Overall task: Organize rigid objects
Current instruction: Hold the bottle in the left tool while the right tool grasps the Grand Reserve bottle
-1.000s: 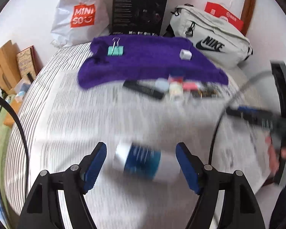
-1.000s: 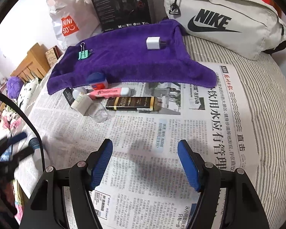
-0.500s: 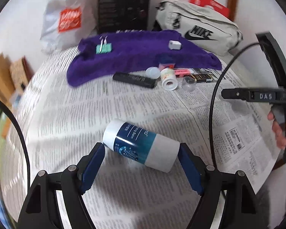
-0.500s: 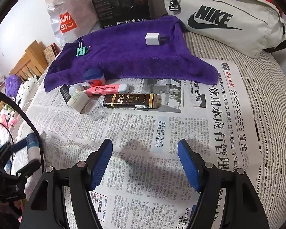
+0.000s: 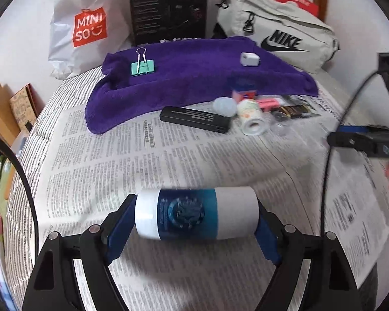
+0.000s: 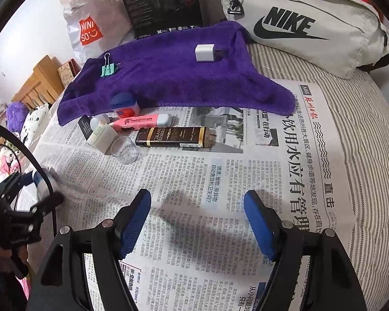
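Left wrist view: the left tool [image 5: 193,221], low in the frame, pinches one white and blue cylindrical plastic bottle [image 5: 197,213] end to end between its blue pads; the bottle lies sideways at lower centre, its label too blurred to read. Beneath lies a printed newspaper [image 5: 147,160]. At upper centre a purple towel [image 5: 194,77] carries one mint-green binder clip [image 5: 142,66] and one white charger cube [image 5: 249,59]. Behind stand a white plastic bag marked "MINISO" [image 5: 87,23] and a grey "NIKE" bag [image 5: 277,36].

Right wrist view: the right tool [image 6: 197,219], at the bottom, is spread with nothing between its pads. At centre left lie one dark box reading "GRAND RESERVE" [image 6: 175,137] and one pink tube [image 6: 142,122], its script hard to make out. The bottle is mostly hidden at the left edge.
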